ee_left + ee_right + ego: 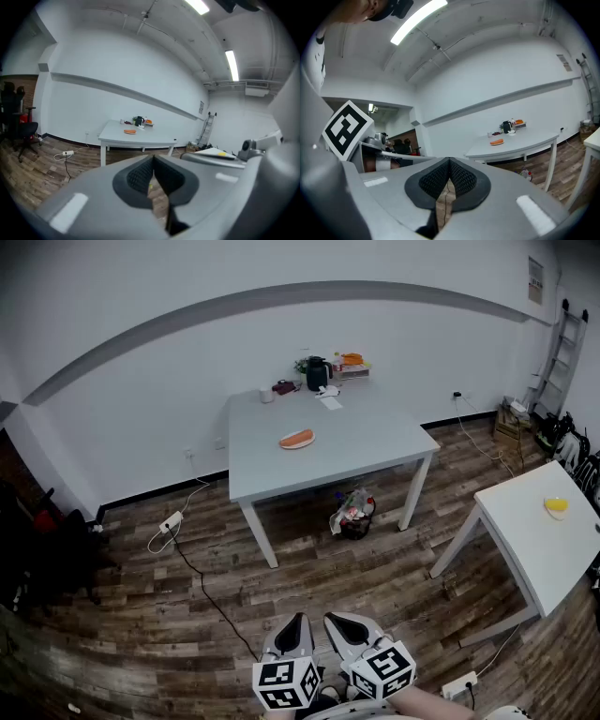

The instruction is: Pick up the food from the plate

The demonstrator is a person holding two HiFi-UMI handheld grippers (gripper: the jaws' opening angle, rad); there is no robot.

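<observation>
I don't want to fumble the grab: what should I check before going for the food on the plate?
1. Food on plate: ok; the orange food lies on the plate on the grey table.
2. Within reach: not ok; the table stands far off.
3. Left claw empty: ok; shut on nothing.
4. Right claw empty: ok; shut on nothing.
5. Way to table: cannot tell; a cable trails on the left.

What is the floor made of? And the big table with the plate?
Floor: brown wood planks or wood-look laminate, judging by grain streaks and board seams. Table: smooth, matte pale grey top, probably painted or laminated board; white legs, material unclear.
</observation>
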